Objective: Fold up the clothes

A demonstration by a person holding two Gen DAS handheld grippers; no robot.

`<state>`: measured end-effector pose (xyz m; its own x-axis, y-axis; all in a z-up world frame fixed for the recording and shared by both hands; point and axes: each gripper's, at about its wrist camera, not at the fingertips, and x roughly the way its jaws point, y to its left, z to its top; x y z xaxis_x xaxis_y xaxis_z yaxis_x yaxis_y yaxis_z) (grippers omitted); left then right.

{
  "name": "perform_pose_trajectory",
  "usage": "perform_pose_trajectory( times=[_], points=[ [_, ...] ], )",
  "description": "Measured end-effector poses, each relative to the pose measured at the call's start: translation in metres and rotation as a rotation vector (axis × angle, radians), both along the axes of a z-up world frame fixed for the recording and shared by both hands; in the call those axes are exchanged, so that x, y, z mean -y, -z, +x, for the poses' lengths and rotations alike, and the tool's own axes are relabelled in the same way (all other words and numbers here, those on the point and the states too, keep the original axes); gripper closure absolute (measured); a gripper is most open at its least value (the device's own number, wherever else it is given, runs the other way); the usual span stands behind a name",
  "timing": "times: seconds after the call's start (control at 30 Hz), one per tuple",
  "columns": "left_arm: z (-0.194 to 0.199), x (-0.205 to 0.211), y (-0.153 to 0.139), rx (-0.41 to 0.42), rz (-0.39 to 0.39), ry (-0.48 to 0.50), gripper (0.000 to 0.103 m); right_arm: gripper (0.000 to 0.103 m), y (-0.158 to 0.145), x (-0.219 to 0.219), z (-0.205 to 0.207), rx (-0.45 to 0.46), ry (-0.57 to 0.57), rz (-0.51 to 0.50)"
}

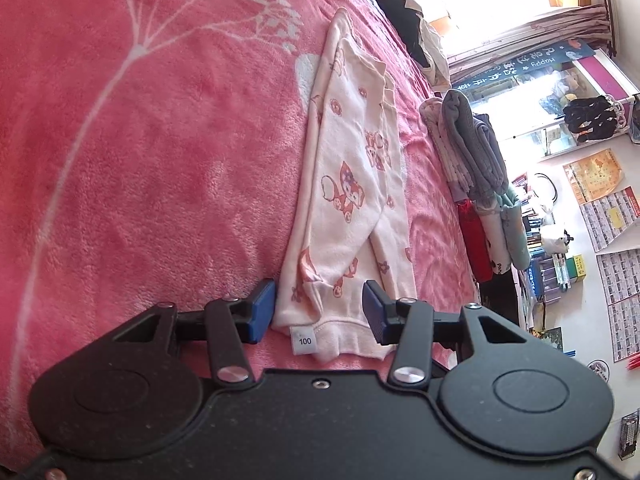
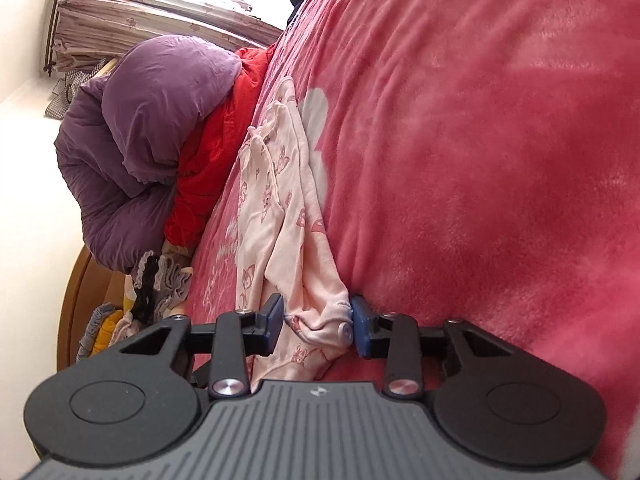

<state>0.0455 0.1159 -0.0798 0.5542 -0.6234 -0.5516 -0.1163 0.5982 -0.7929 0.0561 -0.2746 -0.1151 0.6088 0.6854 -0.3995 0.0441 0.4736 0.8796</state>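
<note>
A pale pink garment with a fox print (image 1: 352,184) lies lengthwise on the pink fleece blanket (image 1: 160,160). Its ribbed hem, with a white "100" tag (image 1: 305,340), sits between the blue pads of my left gripper (image 1: 318,312), which is open around it. In the right wrist view the other end of the garment (image 2: 280,200) is bunched up. That crumpled end (image 2: 320,320) fills the gap of my right gripper (image 2: 318,322). The right jaws stand partly apart, with fabric touching both pads.
A stack of folded clothes (image 1: 476,172) rests on the blanket right of the garment, and dark clothes (image 1: 400,8) lie farther back. A purple quilt (image 2: 140,140) over a red one (image 2: 216,152) is piled at the wooden headboard (image 2: 76,300). Shelves and wall posters (image 1: 580,220) stand past the bed edge.
</note>
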Motion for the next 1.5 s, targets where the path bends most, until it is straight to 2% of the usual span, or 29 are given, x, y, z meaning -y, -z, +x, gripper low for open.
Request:
perform_pose_trajectory(
  times=[0.1, 0.17, 0.23, 0.3, 0.47, 0.67, 0.73, 0.77, 0.8, 0.83, 0.87, 0.9, 1.0, 1.1, 1.2, 1.3, 1.37, 1.5],
  points=[
    [0.000, -0.002, 0.004, -0.018, 0.007, -0.013, 0.071, 0.073, 0.003, 0.002, 0.000, 0.004, 0.012, 0.004],
    [0.000, -0.004, 0.005, -0.026, 0.007, -0.018, 0.076, 0.082, 0.008, 0.004, -0.001, -0.002, 0.022, 0.027],
    [0.000, -0.004, 0.005, -0.025, 0.018, -0.014, 0.082, 0.084, 0.009, 0.005, -0.001, -0.003, 0.024, 0.034],
    [0.000, -0.003, 0.006, -0.023, 0.027, -0.007, 0.093, 0.085, 0.008, 0.004, -0.002, 0.006, 0.019, 0.027],
    [-0.006, 0.000, 0.003, -0.018, 0.048, -0.002, 0.098, 0.088, 0.007, 0.006, -0.003, 0.015, 0.021, 0.042],
    [-0.020, 0.001, -0.002, -0.035, 0.060, -0.020, 0.097, 0.090, -0.002, 0.016, -0.019, -0.004, 0.031, 0.095],
    [-0.023, 0.001, -0.003, -0.041, 0.056, -0.020, 0.097, 0.089, -0.003, 0.015, -0.022, -0.033, 0.014, 0.053],
    [-0.021, -0.001, -0.003, -0.046, 0.039, -0.007, 0.094, 0.087, -0.003, 0.014, -0.023, -0.046, 0.003, 0.023],
    [-0.021, -0.002, -0.006, -0.033, 0.039, 0.002, 0.082, 0.087, -0.005, 0.013, -0.022, -0.045, -0.003, 0.014],
    [-0.022, -0.002, -0.013, 0.003, 0.059, 0.006, 0.072, 0.081, -0.008, 0.012, -0.022, -0.043, -0.008, 0.005],
    [-0.024, -0.002, -0.022, 0.044, 0.094, 0.015, 0.056, 0.077, -0.012, 0.012, -0.022, -0.034, -0.013, -0.003],
    [-0.026, 0.001, -0.030, 0.089, 0.149, 0.032, 0.054, 0.076, -0.019, 0.013, -0.024, -0.003, -0.015, -0.015],
    [-0.031, 0.014, -0.052, 0.229, 0.339, 0.121, 0.054, 0.072, -0.048, 0.019, -0.033, 0.124, -0.016, -0.164],
    [-0.043, 0.039, -0.067, 0.387, 0.570, 0.270, 0.052, 0.070, -0.075, 0.008, -0.042, 0.291, -0.063, -0.428],
    [-0.059, 0.066, -0.067, 0.507, 0.807, 0.423, 0.052, 0.070, -0.092, -0.012, -0.054, 0.455, -0.144, -0.726],
    [-0.070, 0.084, -0.052, 0.572, 0.999, 0.559, 0.052, 0.068, -0.090, -0.035, -0.068, 0.569, -0.275, -0.997],
    [-0.072, 0.090, -0.041, 0.575, 1.076, 0.616, 0.052, 0.065, -0.083, -0.051, -0.076, 0.621, -0.387, -1.165],
    [-0.078, 0.101, -0.029, 0.594, 1.205, 0.691, 0.052, 0.064, -0.063, -0.078, -0.090, 0.655, -0.554, -1.350]
  ],
)
